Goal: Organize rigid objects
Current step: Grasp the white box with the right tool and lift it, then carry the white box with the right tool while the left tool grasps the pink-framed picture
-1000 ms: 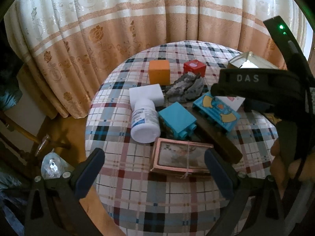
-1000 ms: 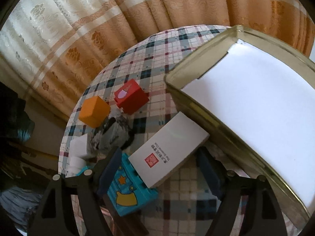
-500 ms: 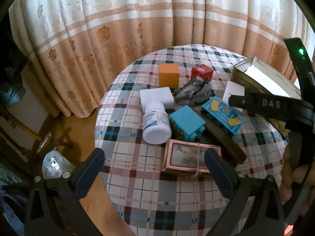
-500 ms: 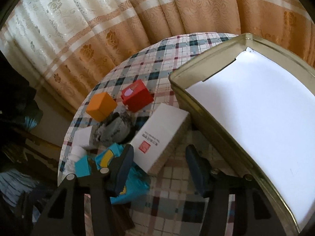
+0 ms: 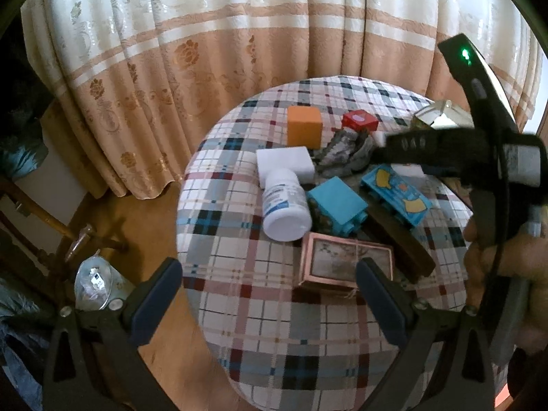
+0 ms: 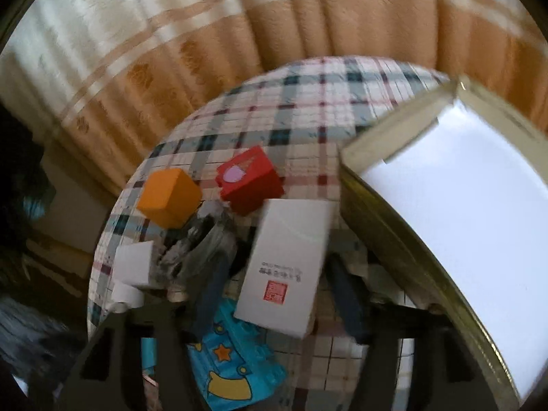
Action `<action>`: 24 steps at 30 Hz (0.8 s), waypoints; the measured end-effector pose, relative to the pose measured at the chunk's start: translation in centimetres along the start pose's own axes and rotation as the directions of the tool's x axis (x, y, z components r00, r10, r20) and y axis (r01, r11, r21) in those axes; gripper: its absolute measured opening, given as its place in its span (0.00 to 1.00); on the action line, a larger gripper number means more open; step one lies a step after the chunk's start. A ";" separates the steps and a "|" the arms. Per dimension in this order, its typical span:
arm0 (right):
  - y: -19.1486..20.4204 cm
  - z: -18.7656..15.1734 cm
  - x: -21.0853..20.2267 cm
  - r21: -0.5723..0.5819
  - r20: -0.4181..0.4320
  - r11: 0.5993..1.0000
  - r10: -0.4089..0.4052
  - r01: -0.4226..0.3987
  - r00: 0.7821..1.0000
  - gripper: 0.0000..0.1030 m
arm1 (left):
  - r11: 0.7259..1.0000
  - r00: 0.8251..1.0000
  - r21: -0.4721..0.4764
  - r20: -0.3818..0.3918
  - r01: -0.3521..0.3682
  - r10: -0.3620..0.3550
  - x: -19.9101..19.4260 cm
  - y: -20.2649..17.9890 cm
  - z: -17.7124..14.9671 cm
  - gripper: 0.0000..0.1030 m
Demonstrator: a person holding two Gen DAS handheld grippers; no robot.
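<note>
Closing on the white carton (image 6: 287, 267), the right tongs (image 6: 277, 294) now stand narrower than a second ago, one finger along each long side; whether the pads already touch it cannot be told through the blur. The round bench (image 5: 246, 311) under its plaid cloth carries everything. At its right edge lies the largest item, the open gold tin (image 6: 373, 212) with a white lining, probably the destination. The white carton lies just left of the tin's wall, its far end near the red cube (image 6: 250, 181). Left of that sits the orange cube (image 6: 169, 197), with a grey crumpled lump (image 6: 202, 246) nearer. The blue star block (image 6: 233, 373) lies partly under the carton's near end. The narrowing suggests the carton is the piece chosen for the next transfer. The left tongs (image 5: 270, 303) hang wide apart and empty over the near edge, framing the pink framed box (image 5: 342, 263) and the white bottle (image 5: 284, 205).
</note>
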State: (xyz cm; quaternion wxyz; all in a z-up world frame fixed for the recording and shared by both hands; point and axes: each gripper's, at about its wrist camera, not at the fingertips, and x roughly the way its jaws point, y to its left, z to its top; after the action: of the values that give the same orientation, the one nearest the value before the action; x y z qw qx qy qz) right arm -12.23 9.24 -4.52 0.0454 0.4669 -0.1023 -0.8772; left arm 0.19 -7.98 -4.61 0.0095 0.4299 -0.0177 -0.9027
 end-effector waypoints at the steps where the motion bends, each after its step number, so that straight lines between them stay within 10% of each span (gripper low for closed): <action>1: 0.0 0.0 -0.1 -0.012 0.000 1.000 0.000 0.000 1.000 0.44 | 1.000 1.000 -0.002 0.003 0.003 -0.003 -0.1 0.2 0.0 0.99; 14: -4.3 -2.6 -9.0 0.049 0.191 0.998 0.016 -0.026 0.981 0.42 | 0.992 0.993 0.047 -0.037 0.118 -0.116 0.4 -2.8 0.1 0.99; 24: -5.1 -4.2 -10.0 0.062 0.180 0.997 0.026 -0.038 0.983 0.43 | 0.995 0.992 0.094 -0.120 0.042 -0.030 3.9 -5.0 0.6 0.98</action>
State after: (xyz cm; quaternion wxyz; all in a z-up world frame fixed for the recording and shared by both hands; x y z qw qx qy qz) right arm -3.08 15.34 0.18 0.0348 0.3856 -0.1421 -0.9110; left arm -2.74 -3.06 -7.42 -0.0265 0.4827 -0.0529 -0.8738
